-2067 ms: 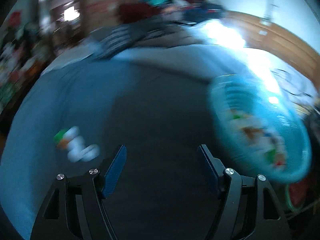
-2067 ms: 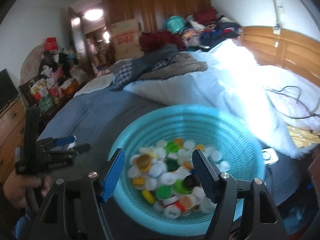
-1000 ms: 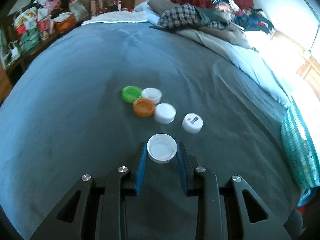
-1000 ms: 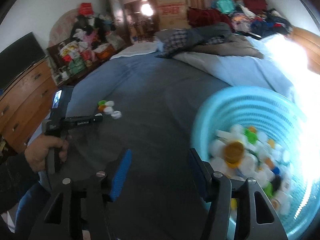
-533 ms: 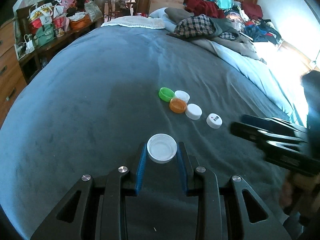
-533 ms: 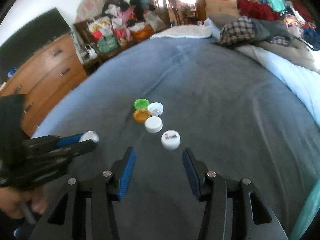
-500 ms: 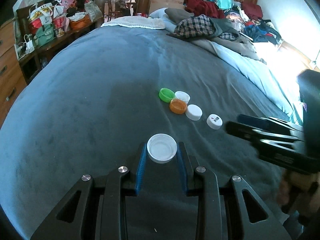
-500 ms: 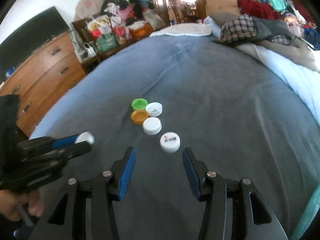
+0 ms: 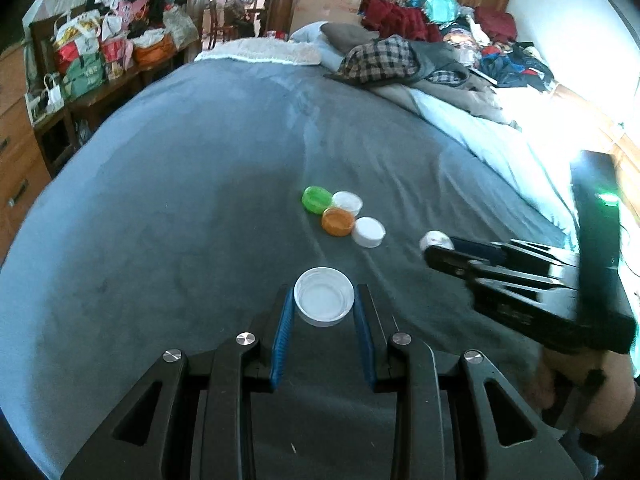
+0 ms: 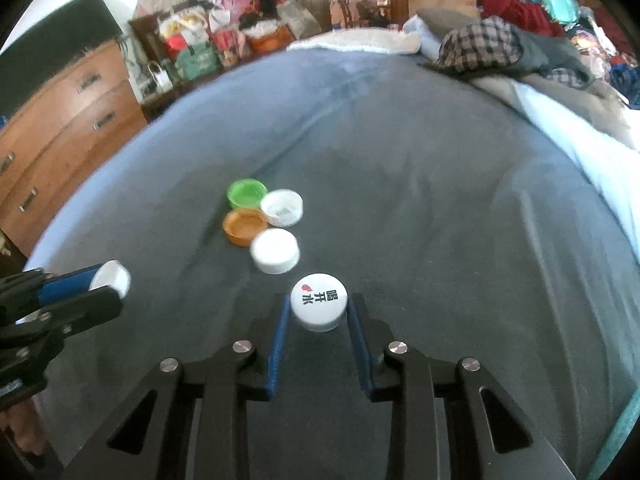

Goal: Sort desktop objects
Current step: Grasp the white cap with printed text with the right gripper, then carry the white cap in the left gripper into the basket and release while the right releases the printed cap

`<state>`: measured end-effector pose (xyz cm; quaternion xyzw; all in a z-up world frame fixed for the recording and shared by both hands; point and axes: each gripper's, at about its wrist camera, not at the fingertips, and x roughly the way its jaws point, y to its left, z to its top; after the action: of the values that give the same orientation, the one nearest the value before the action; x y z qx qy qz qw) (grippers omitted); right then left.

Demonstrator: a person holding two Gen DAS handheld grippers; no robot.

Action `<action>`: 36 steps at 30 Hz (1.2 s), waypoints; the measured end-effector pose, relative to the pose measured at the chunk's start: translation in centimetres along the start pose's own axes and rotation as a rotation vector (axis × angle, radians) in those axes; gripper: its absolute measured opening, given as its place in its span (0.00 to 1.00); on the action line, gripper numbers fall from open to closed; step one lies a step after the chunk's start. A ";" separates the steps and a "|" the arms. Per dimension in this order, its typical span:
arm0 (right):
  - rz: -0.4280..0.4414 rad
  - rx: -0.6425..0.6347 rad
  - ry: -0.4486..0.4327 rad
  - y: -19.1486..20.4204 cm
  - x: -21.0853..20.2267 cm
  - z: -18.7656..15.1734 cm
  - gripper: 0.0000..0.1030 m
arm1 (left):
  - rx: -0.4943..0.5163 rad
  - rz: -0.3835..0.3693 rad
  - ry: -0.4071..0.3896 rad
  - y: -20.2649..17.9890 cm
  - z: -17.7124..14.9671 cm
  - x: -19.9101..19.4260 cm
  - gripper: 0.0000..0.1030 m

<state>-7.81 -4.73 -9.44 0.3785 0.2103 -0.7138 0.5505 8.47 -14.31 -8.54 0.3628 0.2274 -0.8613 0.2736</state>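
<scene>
Item: printed white cap [image 10: 319, 306], top up, black characters and a red mark on its face; round, no long axis. Place: on the grey bedspread [image 10: 440, 208], just nearer than the four-cap cluster [image 10: 264, 224]. It sits squarely between the right gripper [image 10: 318, 312] fingers, jaws just closing on it, contact uncertain. Left gripper [image 9: 324, 308], farther left, clamps a plain white cap [image 9: 324, 297], hollow side up
</scene>
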 end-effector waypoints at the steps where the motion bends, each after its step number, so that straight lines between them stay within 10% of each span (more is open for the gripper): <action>1: 0.008 0.006 -0.019 0.2 -1.7 -0.3 0.31 | 0.018 -0.003 -0.009 -0.4 -0.1 -0.9 0.25; 14: -0.069 0.057 -0.223 1.8 -20.3 -5.9 0.31 | 0.142 -0.135 -0.105 -8.2 -0.2 -7.9 0.25; 36: -0.233 0.202 -0.345 -5.2 -30.9 -10.9 0.31 | 0.355 -0.234 -0.143 -22.6 0.2 -9.9 0.25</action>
<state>-6.09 24.04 6.97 0.2772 0.0825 -0.8441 0.4515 -0.18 5.51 3.40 0.3144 0.0926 -0.9372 0.1193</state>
